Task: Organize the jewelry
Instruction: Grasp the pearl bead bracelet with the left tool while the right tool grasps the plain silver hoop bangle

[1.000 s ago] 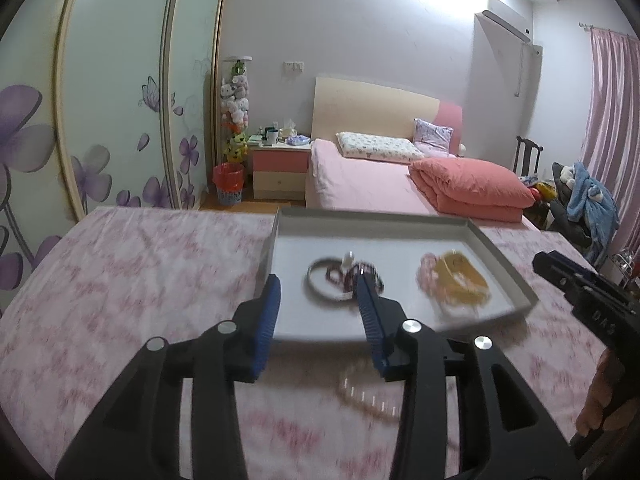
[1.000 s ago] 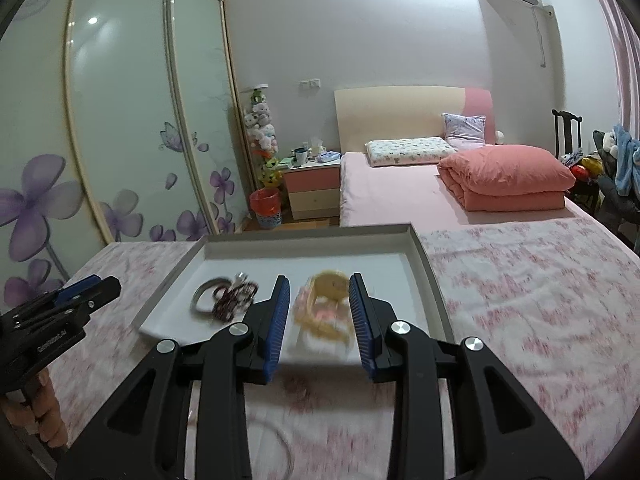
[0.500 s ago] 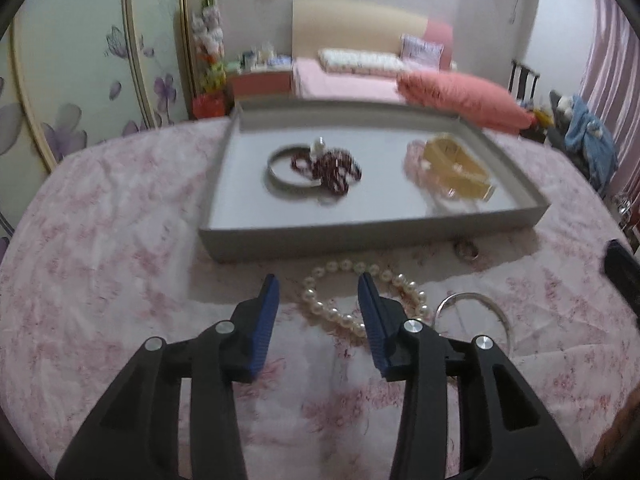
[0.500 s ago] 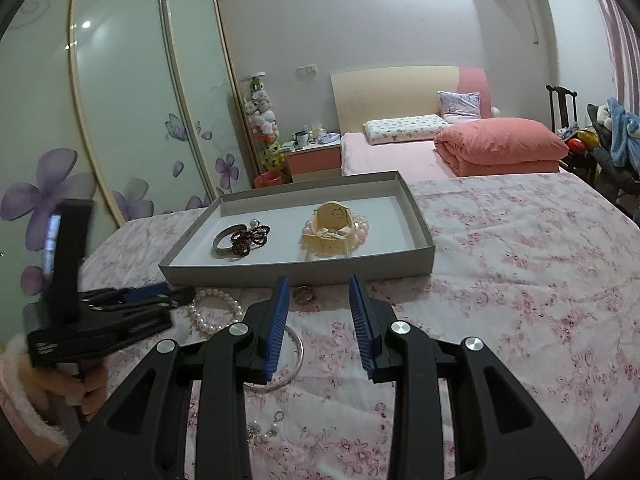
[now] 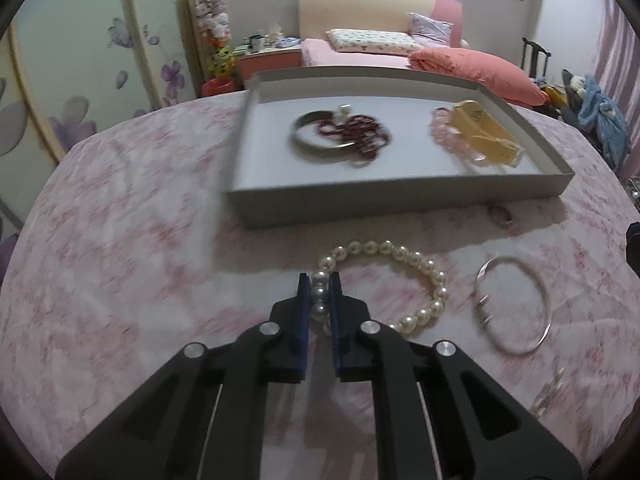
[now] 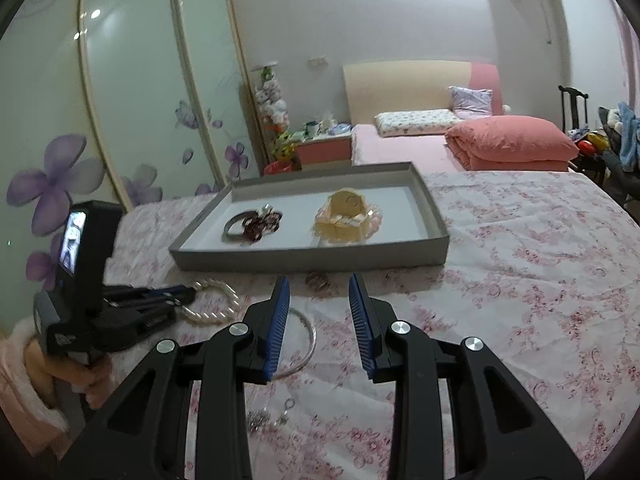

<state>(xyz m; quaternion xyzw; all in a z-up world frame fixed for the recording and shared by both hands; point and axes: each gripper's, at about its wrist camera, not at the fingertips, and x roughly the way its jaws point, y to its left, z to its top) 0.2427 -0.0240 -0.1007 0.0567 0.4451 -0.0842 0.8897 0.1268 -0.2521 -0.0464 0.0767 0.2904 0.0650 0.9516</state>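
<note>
Left tongs [image 5: 319,280] have dropped, pinching the pearl bracelet [image 5: 400,258] beside the tray [image 5: 360,200]

A home bedroom: a bed [image 6: 400,148] with pillows [image 6: 416,122], a nightstand [image 6: 324,150], a flowered wardrobe [image 6: 132,100] and pink curtains [image 5: 612,36].

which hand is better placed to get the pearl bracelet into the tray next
Left. The left gripper is already shut on the pearl bracelet, just in front of the grey tray. The right gripper is open and empty, pointing at a small ring by the tray wall.
</note>
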